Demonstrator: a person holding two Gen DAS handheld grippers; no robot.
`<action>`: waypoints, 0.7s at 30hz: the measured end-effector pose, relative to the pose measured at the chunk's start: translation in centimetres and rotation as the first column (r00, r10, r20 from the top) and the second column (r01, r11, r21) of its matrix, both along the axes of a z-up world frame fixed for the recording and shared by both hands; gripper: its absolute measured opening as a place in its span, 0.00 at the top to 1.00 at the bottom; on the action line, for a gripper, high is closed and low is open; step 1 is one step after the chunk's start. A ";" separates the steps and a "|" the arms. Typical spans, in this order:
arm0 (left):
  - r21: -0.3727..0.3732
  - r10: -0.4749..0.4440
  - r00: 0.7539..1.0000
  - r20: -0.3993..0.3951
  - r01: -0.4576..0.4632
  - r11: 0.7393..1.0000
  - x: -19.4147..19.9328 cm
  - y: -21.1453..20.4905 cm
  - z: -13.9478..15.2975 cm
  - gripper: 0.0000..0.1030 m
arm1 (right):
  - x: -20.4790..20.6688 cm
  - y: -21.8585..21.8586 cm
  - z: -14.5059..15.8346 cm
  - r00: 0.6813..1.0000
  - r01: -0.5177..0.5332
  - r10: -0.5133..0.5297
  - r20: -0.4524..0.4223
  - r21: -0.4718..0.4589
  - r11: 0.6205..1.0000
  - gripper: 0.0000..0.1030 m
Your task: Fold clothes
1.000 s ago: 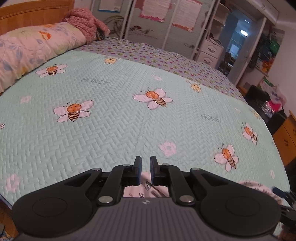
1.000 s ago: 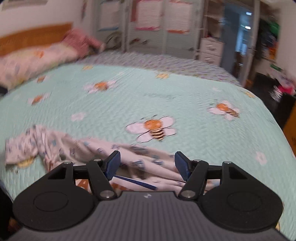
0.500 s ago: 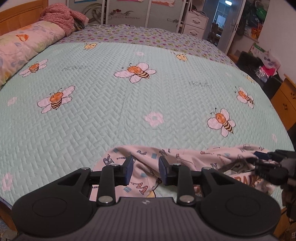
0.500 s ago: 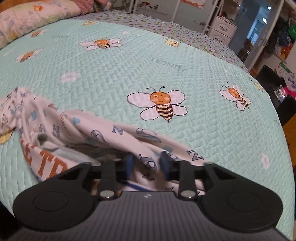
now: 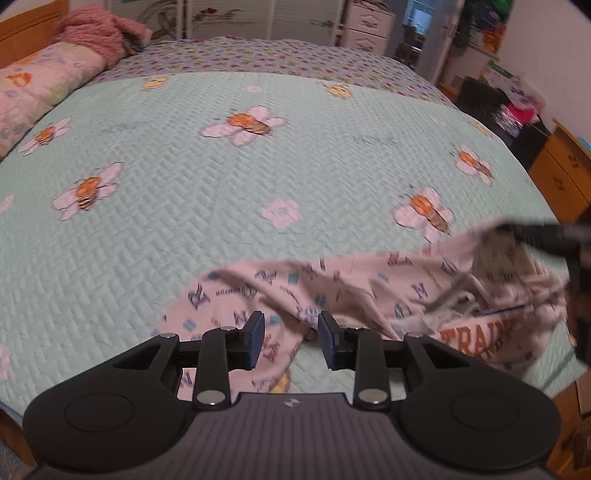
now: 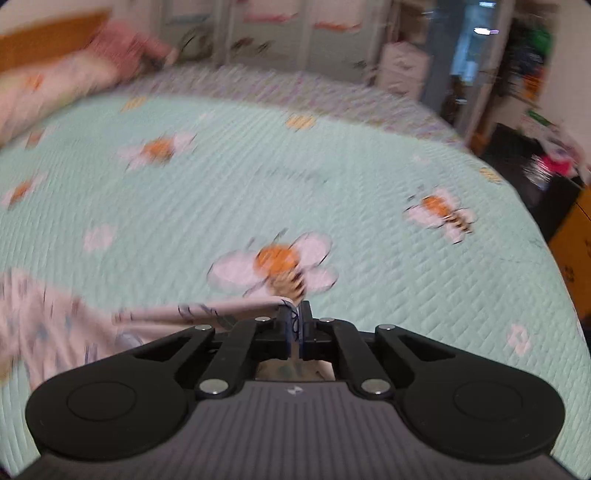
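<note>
On quilt garment stretched left-right, right gripper pinching edge

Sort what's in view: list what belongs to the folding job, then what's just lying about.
Job:
- pink letter-print garment
- right gripper, shut on its edge
- left gripper, open over it
- bee bedspread

Lying about:
- pillow
- pink blanket
- white drawers
</note>
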State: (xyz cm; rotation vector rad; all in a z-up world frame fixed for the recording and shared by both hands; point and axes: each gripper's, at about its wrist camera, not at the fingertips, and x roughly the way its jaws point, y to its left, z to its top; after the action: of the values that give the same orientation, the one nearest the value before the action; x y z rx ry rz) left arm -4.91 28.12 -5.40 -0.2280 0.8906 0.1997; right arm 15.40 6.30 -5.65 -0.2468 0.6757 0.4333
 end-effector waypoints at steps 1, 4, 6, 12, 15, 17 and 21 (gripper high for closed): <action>0.002 -0.027 1.000 -0.002 0.027 1.000 0.1 -0.7 -0.2 0.67 | 0.9 -0.6 -0.2 0.999 0.038 -0.038 -0.016 0.030 0.999 0.93; 0.021 -0.122 0.992 -0.010 0.123 0.992 0.4 -3.1 -0.7 0.65 | 3.7 -3.3 -2.1 0.979 0.136 -0.114 -0.170 0.119 0.984 0.83; 0.057 -0.192 0.981 -0.016 0.193 0.980 0.7 -4.9 -1.1 0.60 | 3.4 -6.0 -2.5 0.966 0.160 -0.094 -0.240 0.272 0.949 0.82; 0.113 -0.327 0.945 -0.003 0.325 0.939 3.9 -9.0 -1.8 0.60 | -2.3 -11.5 -2.2 0.970 0.150 -0.030 -0.243 0.493 0.857 0.66; 0.142 -0.411 0.912 0.015 0.405 0.903 6.3 -11.5 -2.4 0.60 | -5.0 -13.9 -2.6 0.964 0.188 -0.048 -0.261 0.543 0.819 0.61; 0.159 -0.463 0.886 0.013 0.456 0.876 7.7 -13.1 -3.2 0.60 | -6.6 -15.1 -3.2 0.958 0.218 -0.070 -0.279 0.546 0.809 0.60; 0.160 -0.507 0.862 -0.030 0.505 0.849 10.1 -14.8 -5.4 0.60 | -8.8 -16.2 -4.4 0.948 0.242 -0.087 -0.305 0.517 0.821 0.59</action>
State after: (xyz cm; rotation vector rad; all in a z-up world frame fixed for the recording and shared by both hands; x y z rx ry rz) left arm 5.21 13.30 -10.83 0.1636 0.8865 -0.2236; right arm 6.57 -9.93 -10.08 0.4287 0.8019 0.4795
